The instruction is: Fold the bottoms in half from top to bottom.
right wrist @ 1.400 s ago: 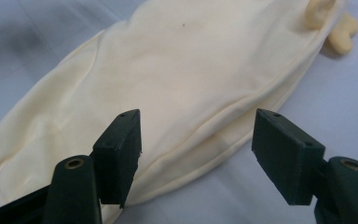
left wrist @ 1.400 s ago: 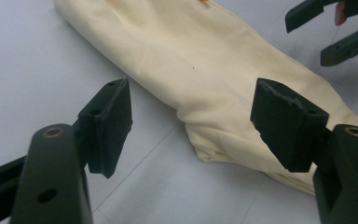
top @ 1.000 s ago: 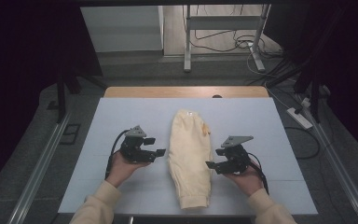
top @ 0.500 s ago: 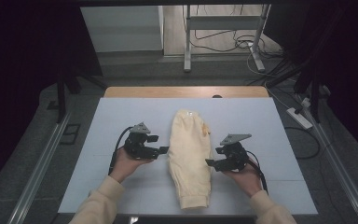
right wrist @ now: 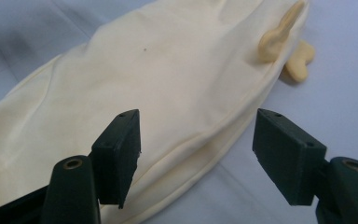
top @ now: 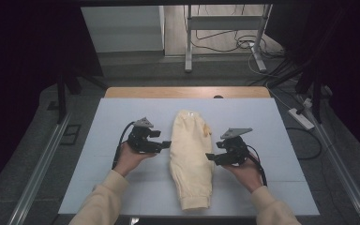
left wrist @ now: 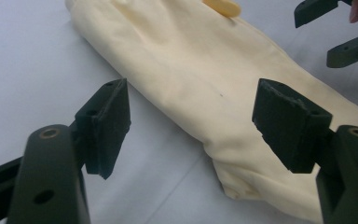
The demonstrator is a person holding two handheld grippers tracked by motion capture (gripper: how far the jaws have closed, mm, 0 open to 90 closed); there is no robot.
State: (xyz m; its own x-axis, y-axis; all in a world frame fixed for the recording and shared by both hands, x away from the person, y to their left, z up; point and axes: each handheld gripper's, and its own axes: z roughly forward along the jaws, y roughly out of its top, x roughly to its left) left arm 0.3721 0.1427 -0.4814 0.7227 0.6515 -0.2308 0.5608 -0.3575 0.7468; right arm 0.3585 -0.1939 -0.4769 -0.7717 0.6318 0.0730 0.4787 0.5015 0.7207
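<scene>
1. Moved since a second ago: left tongs (top: pixel 165 144) have slid inward across the worktop (top: pixel 122 117) toward the garment; right tongs (top: pixel 210 157) have kept their place.
2. Garment (top: pixel 190 159): cream trousers, folded lengthwise, flat along the middle of the worktop, waistband at the far end, a drawstring end (right wrist: pixel 279 35) trailing off one edge.
3. Left tongs, released: jaws wide apart, nothing between them, tips just beside the garment's near edge (left wrist: pixel 186 126).
4. Right tongs, released: jaws likewise spread, straddling the opposite folded edge (right wrist: pixel 200 144) without pressing on it.
5. Handling note, as judgement: each pair should dip low, slide one jaw under the fold, and close on all layers at matching points, so the cloth lifts evenly.
</scene>
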